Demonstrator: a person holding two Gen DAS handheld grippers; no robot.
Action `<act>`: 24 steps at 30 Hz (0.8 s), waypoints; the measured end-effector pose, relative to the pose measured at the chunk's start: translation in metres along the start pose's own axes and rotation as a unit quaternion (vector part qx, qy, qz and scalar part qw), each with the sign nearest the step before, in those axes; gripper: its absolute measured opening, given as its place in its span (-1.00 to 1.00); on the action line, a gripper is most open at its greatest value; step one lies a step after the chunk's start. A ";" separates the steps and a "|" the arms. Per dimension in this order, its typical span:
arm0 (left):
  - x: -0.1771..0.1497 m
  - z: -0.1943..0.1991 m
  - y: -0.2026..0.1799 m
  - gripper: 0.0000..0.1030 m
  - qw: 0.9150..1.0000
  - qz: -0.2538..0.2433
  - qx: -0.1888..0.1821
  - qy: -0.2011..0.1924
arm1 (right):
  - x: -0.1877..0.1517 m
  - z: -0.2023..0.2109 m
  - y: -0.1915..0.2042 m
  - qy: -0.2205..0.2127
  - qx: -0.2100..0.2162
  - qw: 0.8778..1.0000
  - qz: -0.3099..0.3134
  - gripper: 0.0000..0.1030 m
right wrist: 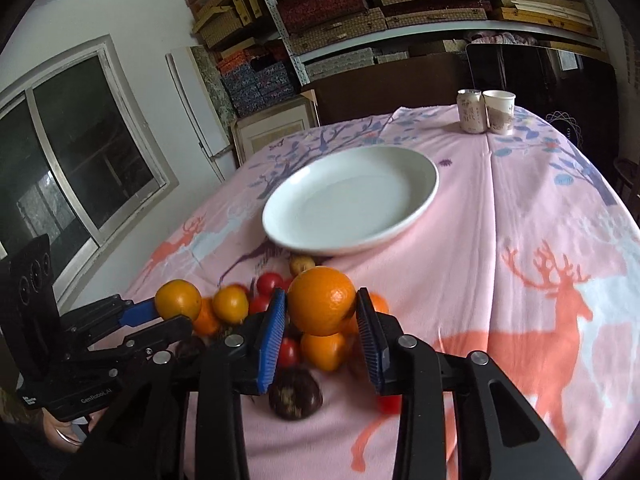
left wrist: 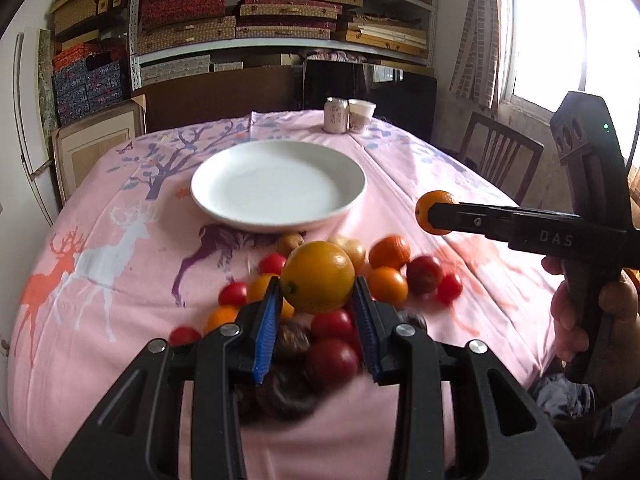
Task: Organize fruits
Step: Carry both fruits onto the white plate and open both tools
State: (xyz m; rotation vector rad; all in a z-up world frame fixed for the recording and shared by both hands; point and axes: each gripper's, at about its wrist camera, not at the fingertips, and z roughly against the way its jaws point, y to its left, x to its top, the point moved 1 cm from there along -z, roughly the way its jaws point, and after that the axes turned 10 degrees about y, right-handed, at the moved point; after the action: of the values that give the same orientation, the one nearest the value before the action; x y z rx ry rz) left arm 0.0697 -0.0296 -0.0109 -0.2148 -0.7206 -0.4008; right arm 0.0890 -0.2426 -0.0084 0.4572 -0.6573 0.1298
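My left gripper (left wrist: 317,300) is shut on a yellow-orange orange (left wrist: 318,277), held above a pile of fruits (left wrist: 332,320): oranges, red tomatoes, dark passion fruits. My right gripper (right wrist: 322,316) is shut on a deeper orange orange (right wrist: 322,300) above the same pile (right wrist: 296,360). In the left wrist view the right gripper (left wrist: 434,214) holds its orange (left wrist: 434,202) at the right. In the right wrist view the left gripper (right wrist: 160,312) holds its orange (right wrist: 178,300) at the left. An empty white plate (left wrist: 224,200) (right wrist: 280,232) lies beyond the pile.
A drink can (left wrist: 335,116) (right wrist: 471,112) and a paper cup (left wrist: 361,115) (right wrist: 499,112) stand at the far table edge. A wooden chair (left wrist: 500,156) stands at the right. Shelves of boxes (left wrist: 280,12) fill the back wall. A pink deer-print tablecloth (left wrist: 100,264) covers the table.
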 end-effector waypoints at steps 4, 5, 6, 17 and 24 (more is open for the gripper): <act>0.053 -0.036 0.023 -0.32 0.999 0.026 -0.013 0.020 | 0.056 -0.023 -0.015 0.008 0.010 1.000 -0.025 -0.30; 0.066 -0.049 0.027 -0.32 0.999 0.027 -0.012 0.033 | 0.068 -0.032 -0.019 0.014 0.008 0.999 -0.032 -0.30; 0.077 -0.063 0.030 -0.32 0.998 0.030 -0.011 0.046 | 0.077 -0.041 -0.024 0.018 0.008 0.999 -0.040 -0.30; 0.110 -0.148 0.059 0.05 0.986 0.083 -0.010 0.145 | 0.100 -0.104 -0.047 0.070 -0.004 0.994 -0.087 -0.05; 0.082 -0.065 0.052 0.54 0.996 0.062 -0.009 0.064 | 0.072 -0.055 -0.031 0.029 -0.026 0.998 -0.048 0.00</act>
State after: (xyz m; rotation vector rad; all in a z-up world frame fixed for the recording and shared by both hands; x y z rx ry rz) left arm 0.1868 -0.0275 -0.0059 -0.2467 -0.5747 -0.3004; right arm 0.1846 -0.2476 -0.0141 0.4325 -0.5793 0.0351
